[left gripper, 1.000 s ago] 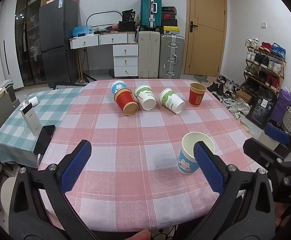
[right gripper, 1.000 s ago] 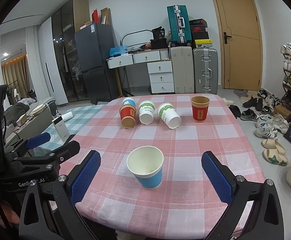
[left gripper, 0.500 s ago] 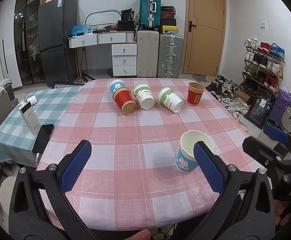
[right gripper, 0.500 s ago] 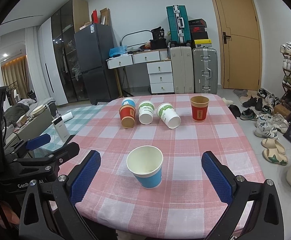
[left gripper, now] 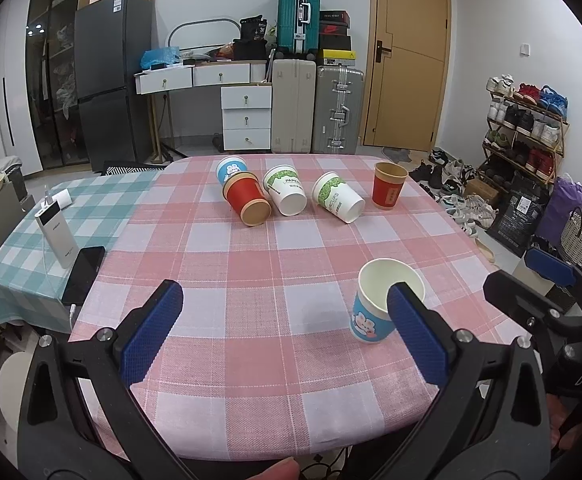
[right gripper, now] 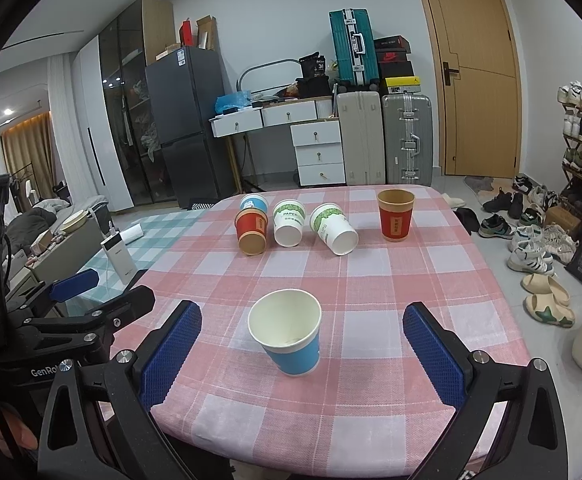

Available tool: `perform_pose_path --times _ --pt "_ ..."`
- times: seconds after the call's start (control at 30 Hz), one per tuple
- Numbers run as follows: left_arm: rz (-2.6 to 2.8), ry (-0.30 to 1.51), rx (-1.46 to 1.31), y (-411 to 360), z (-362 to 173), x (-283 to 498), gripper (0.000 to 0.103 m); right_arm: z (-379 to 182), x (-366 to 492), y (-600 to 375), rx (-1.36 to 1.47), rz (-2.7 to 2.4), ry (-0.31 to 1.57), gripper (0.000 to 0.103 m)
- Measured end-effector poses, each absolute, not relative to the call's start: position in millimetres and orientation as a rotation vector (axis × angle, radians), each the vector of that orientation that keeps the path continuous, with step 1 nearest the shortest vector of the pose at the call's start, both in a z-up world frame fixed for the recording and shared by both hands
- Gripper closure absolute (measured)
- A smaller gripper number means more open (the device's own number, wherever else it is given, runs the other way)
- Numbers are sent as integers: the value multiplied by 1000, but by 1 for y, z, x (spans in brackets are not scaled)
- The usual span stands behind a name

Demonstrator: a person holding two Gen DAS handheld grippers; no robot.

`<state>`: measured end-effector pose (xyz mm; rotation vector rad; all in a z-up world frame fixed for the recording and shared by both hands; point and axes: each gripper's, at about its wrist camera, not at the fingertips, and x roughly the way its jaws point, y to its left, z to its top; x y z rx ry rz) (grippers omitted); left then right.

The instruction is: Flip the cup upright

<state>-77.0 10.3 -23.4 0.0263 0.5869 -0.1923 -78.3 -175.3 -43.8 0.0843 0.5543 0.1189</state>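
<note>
A blue paper cup (right gripper: 287, 330) stands upright near the table's front edge; it also shows in the left wrist view (left gripper: 383, 306). A red cup (left gripper: 388, 185) stands upright at the back right. At the back lie a red cup (left gripper: 247, 202) and two green-and-white cups (left gripper: 287, 195) (left gripper: 338, 197) on their sides, with a blue cup (left gripper: 231, 169) behind the red one. My left gripper (left gripper: 287, 336) is open and empty, its right finger in front of the near blue cup. My right gripper (right gripper: 303, 354) is open and empty, just behind that cup.
The table has a pink checked cloth (left gripper: 251, 264). To its left a lower green checked surface (left gripper: 23, 240) holds a power bank (left gripper: 57, 236) and a phone (left gripper: 83, 273). Suitcases, drawers, a fridge and a shoe rack (left gripper: 527, 128) stand around the room.
Both grippers have drawn back slightly from the table; the cups look a little farther away. No cup has moved.
</note>
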Motion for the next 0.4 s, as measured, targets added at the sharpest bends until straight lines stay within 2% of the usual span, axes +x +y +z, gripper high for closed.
perform_pose_path --times 0.4 --pt "-153 586 39 9 -23 -73 1 -49 -76 -176 79 121 556 0"
